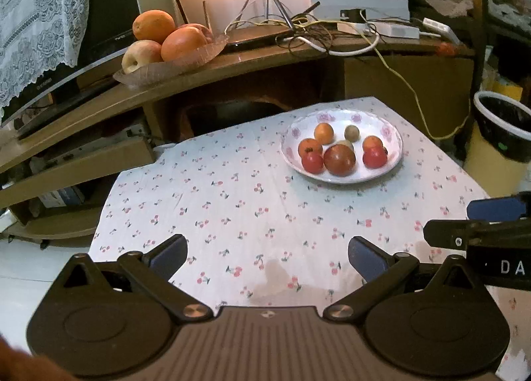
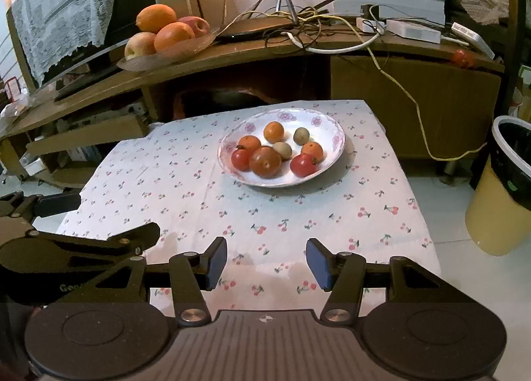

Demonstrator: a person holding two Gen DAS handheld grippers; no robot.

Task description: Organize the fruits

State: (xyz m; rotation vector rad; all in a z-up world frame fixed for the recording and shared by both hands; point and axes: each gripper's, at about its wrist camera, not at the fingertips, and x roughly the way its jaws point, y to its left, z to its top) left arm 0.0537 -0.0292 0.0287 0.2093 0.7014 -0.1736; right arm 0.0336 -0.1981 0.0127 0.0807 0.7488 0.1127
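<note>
Fruits (image 2: 275, 152) sit heaped on a white floral plate (image 2: 328, 129) at the far side of the cherry-print tablecloth (image 2: 166, 188).
Both tools hover over the cloth's near edge, well apart from the plate: the left gripper (image 1: 267, 256) stands wide and empty, the right gripper (image 2: 266, 263) is narrower, with nothing between its blue pads (image 2: 217, 263). Behind, a leaf-shaped dish (image 2: 186, 51) of oranges and apples rests on a wooden shelf (image 2: 232, 59), and a bin (image 2: 507, 182) stands at far right.

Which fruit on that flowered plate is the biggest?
The dark reddish-brown round fruit at the front of the plate, between the two bright red ones. It is clearly bulkier than the small orange, red and greenish-brown fruits around it.
</note>
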